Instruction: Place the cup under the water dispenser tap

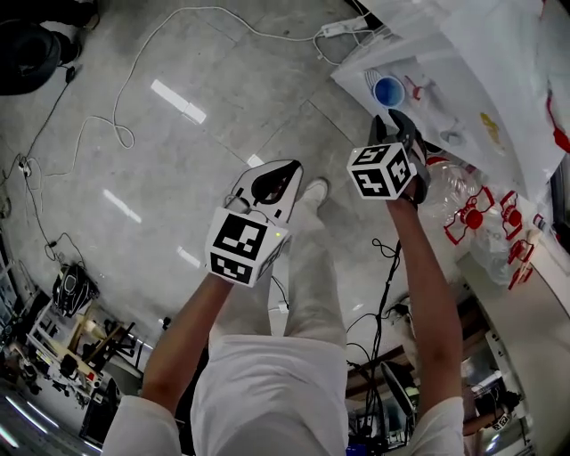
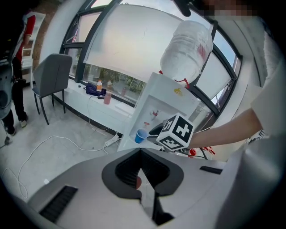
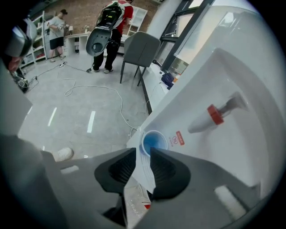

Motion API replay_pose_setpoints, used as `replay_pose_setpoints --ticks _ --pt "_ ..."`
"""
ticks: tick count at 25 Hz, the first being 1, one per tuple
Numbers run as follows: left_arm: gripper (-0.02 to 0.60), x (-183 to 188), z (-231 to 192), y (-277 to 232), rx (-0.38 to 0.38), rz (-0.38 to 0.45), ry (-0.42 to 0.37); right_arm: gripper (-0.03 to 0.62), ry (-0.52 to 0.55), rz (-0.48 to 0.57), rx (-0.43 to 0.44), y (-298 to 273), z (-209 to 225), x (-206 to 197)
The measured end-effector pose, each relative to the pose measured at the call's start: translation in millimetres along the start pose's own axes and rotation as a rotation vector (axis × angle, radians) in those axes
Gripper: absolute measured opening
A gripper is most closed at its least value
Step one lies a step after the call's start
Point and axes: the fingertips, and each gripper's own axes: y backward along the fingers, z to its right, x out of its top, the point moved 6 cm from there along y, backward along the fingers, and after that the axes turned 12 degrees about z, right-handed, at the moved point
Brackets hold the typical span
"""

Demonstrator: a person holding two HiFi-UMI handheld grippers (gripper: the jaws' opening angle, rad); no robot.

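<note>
A blue cup (image 1: 388,91) stands upright on the drip ledge of the white water dispenser (image 1: 463,62), below a red-tipped tap (image 3: 215,114). In the right gripper view the cup (image 3: 154,142) sits just beyond my right gripper (image 3: 143,152), whose jaws stand apart and do not touch it. From the head view, the right gripper (image 1: 392,120) hovers just short of the cup. My left gripper (image 1: 289,169) hangs over the floor to the left, its tips together on nothing. The left gripper view shows the cup (image 2: 141,135) beside the right gripper's marker cube (image 2: 176,133).
A large water bottle (image 2: 187,51) tops the dispenser. Empty bottles with red handles (image 1: 468,200) lie at its right. White cables (image 1: 116,134) and a power strip (image 1: 343,27) run over the grey floor. A grey chair (image 3: 140,49) and people (image 3: 111,27) stand farther off.
</note>
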Motion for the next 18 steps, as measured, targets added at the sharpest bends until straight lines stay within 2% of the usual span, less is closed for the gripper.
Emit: replay_pose_setpoints --ticks 5,8,11,18 --pt "0.002 5.3 8.2 23.7 0.006 -0.009 0.026 0.072 -0.06 0.033 -0.003 33.3 -6.8 13.1" --pt "0.002 10.9 11.5 41.0 0.014 -0.005 0.064 0.015 -0.087 0.069 -0.023 54.5 -6.6 21.9" --pt "0.002 17.7 18.2 56.4 0.01 0.004 0.073 0.011 -0.114 0.094 -0.028 75.5 -4.5 28.0" --pt "0.002 34.6 39.8 82.2 -0.017 0.021 0.04 0.011 -0.217 0.159 -0.004 129.4 -5.0 41.1"
